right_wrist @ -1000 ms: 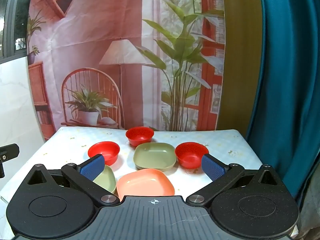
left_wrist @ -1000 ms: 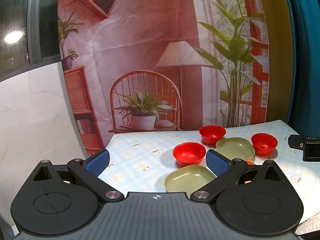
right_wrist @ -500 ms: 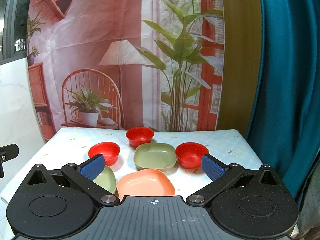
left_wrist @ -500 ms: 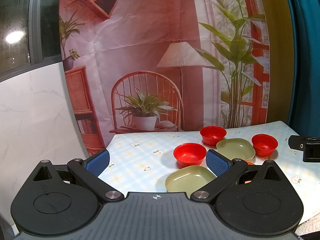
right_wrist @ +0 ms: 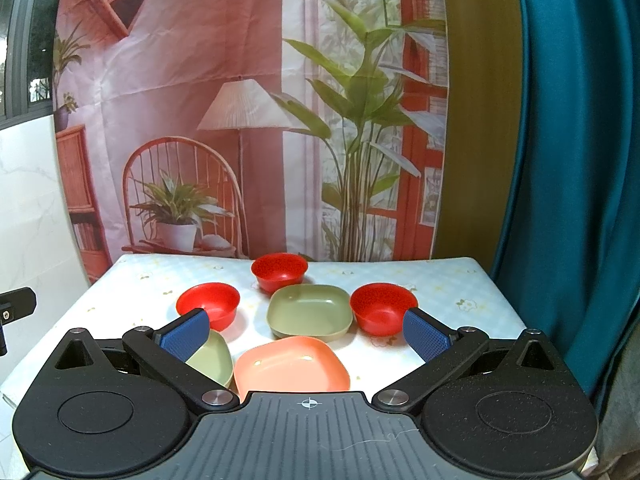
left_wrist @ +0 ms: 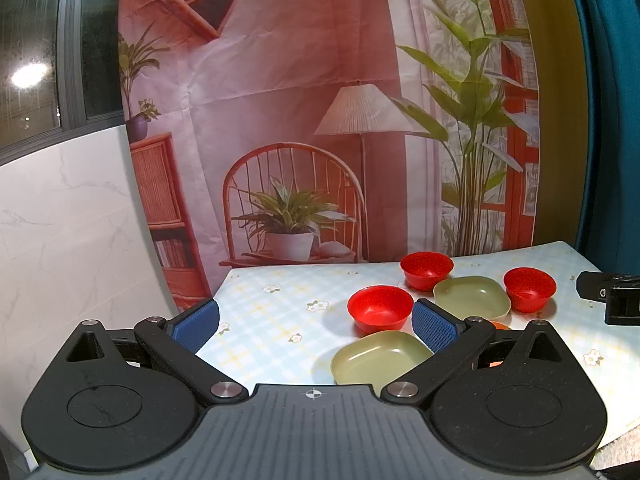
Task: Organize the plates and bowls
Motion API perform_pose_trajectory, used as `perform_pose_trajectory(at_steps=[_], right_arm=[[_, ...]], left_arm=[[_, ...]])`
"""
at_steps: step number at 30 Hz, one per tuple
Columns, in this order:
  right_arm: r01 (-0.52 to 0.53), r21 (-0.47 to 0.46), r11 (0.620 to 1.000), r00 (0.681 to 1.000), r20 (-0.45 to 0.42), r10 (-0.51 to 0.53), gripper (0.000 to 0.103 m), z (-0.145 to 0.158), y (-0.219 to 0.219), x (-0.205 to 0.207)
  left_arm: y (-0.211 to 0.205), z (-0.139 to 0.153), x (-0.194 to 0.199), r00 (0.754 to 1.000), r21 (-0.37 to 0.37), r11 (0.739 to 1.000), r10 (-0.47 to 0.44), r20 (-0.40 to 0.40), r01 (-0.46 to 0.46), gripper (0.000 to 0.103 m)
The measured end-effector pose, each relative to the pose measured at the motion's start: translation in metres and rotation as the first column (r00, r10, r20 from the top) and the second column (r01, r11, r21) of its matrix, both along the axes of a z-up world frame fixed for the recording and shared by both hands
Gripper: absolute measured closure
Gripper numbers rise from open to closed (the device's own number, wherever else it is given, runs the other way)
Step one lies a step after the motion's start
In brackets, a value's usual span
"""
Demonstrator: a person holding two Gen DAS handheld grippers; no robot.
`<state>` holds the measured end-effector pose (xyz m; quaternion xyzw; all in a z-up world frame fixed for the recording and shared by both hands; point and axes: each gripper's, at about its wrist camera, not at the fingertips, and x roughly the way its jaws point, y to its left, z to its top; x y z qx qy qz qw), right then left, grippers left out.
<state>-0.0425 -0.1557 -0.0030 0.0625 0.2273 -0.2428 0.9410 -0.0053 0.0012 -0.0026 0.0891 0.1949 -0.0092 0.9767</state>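
Three red bowls stand on the table: one at the left (right_wrist: 209, 305), one at the back (right_wrist: 279, 271), one at the right (right_wrist: 383, 308). A green square plate (right_wrist: 310, 310) lies between them. A salmon plate (right_wrist: 290, 368) and a second green plate (right_wrist: 212, 360) lie at the front. My right gripper (right_wrist: 306, 332) is open and empty above the front plates. My left gripper (left_wrist: 314, 326) is open and empty, left of the dishes; it sees the near green plate (left_wrist: 378, 356) and left bowl (left_wrist: 380, 306).
The table (right_wrist: 460, 280) has a light checked flower cloth. A printed backdrop (right_wrist: 240, 120) hangs behind it and a teal curtain (right_wrist: 560, 160) on the right. The right gripper's body (left_wrist: 612, 296) shows at the left view's right edge.
The left gripper's view has shifted slightly; the dishes have not moved. Both grippers remain open.
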Motion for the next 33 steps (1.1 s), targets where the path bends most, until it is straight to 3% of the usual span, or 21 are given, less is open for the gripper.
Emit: perform_pose_trajectory(at_steps=[33], right_arm=[[0.000, 0.003, 1.000, 1.000, -0.002, 0.000, 0.000, -0.0029, -0.0002, -0.0022]], left_arm=[[0.0021, 0.0015, -0.0004, 1.000, -0.001, 1.000, 0.003, 0.007, -0.003, 0.000]])
